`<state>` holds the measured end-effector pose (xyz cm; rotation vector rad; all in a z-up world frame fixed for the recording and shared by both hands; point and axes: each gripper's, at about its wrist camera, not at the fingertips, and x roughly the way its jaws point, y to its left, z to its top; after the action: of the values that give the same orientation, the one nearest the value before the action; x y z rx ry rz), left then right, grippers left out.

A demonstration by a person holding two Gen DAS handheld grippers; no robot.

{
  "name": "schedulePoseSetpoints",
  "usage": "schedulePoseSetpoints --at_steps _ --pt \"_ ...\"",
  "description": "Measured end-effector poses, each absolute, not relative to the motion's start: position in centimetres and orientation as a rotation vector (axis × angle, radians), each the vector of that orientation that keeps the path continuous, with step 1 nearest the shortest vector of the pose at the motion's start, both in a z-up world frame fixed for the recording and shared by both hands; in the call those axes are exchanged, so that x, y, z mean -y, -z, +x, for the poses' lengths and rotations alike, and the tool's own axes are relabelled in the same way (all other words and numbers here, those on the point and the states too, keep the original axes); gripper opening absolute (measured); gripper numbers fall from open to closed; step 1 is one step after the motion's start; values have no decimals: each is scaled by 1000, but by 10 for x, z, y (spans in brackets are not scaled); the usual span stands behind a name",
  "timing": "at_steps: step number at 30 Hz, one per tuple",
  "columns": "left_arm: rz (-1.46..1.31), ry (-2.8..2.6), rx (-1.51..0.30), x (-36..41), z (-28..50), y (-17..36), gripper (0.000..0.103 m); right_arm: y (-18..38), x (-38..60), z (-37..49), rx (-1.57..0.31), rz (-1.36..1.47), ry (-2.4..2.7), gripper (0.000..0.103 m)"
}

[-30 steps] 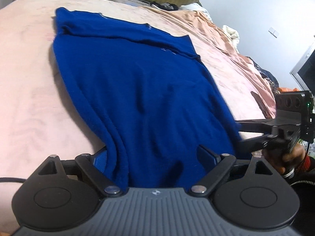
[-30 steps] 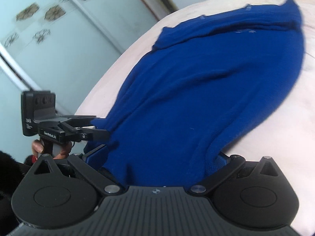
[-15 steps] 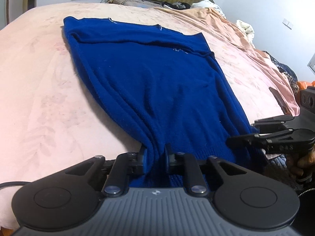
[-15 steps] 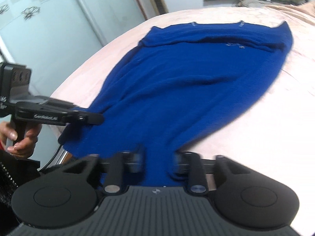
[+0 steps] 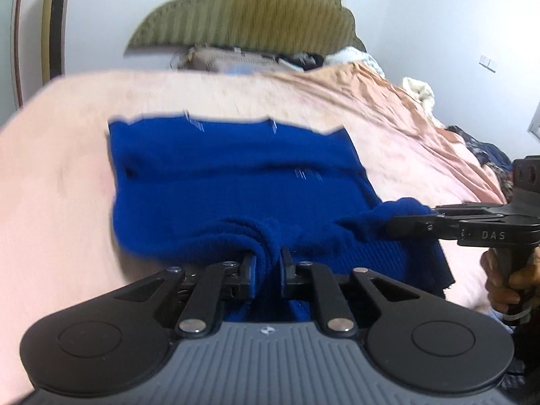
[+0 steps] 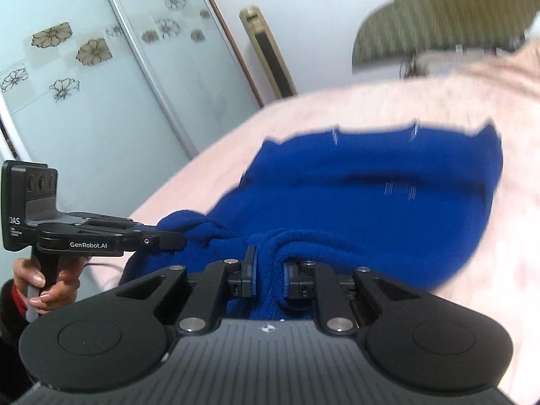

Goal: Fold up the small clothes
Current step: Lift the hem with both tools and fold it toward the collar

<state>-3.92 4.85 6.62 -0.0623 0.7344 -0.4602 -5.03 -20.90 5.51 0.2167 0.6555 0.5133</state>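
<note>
blue knit sweater (image 5: 236,202), spread on pink bedsheet (image 5: 60,182), far edge flat toward green ribbed headboard (image 5: 243,10), near hem raised off the sheet and bunched into thick folds. pinched at two spots along that near hem. left gripper (image 5: 268,266): jaws narrow, pressing a rolled wad of blue knit between black pads, fabric bulging up over the fingertips (image 5: 250,265). also seen in the right wrist view as left gripper (image 6: 179,238), reaching in from the left side, tip buried in a lifted corner of the sweater, handle wrapped by left hand (image 6: 44,283). right gripper (image 6: 270,270): jaws narrow too, clamped on a vertical fold of the hem, cloth filling the slot between the pads. same tool seen in the left wrist view as right gripper (image 5: 398,227), coming in from the right edge, tip sunk in a raised blue corner, grip held by right hand (image 5: 506,280). both pinch points well apart, hem sagging between them. small white marks scattered on the knit near the far edge, blurred, unreadable. peach blanket (image 5: 388,101) rumpled along the right side of the bed, mixed clothes piled by the headboard. frosted sliding doors with flower prints (image 6: 87,50) behind the left hand.
</note>
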Motion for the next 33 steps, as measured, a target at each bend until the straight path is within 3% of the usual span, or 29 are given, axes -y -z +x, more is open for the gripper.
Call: schedulePoseSetpoints --at_steps 13,33 --pt "-3 401 -694 -22 67 -87 12 -69 233 51 -575 234 -409 18" --pt "54 288 -844 10 204 -24 12 5 268 177 -688 367 -260 18"
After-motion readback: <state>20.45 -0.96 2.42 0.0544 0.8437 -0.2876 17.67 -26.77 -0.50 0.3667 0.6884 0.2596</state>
